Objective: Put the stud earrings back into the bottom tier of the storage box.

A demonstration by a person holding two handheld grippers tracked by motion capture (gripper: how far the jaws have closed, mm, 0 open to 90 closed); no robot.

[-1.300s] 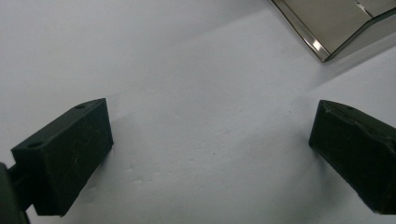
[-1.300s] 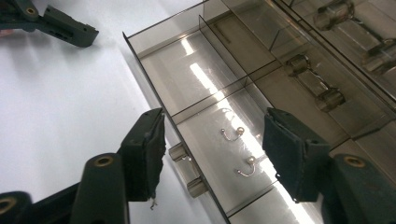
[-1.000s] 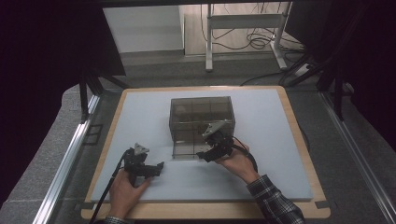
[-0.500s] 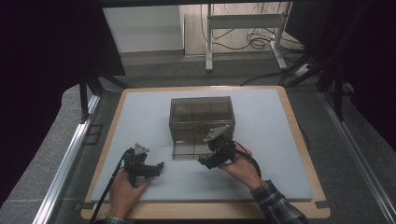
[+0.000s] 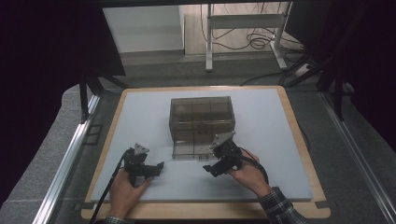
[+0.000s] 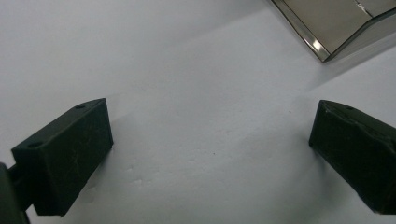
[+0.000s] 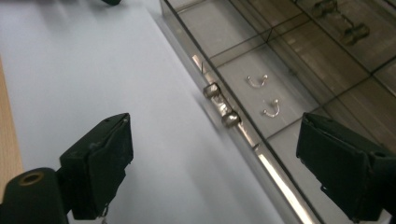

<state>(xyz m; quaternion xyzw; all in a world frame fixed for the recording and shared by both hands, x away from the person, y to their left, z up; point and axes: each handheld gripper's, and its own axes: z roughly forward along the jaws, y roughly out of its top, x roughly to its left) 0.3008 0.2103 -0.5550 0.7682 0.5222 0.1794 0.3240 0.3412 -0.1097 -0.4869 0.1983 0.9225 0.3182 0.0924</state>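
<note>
The smoky clear box (image 5: 201, 125) sits at the frame's centre on the table (image 5: 271, 140), small metal hooks (image 7: 265, 95) inside. The right tool (image 5: 211, 169), just opening, holds nothing; the left tool (image 5: 156, 169) is released.

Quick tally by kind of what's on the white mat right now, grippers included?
Smoky clear plastic organiser box: 1
Hand-held grippers, left and right, both open: 2
Small metal hooks showing inside the box: 2
Total: 5
</note>
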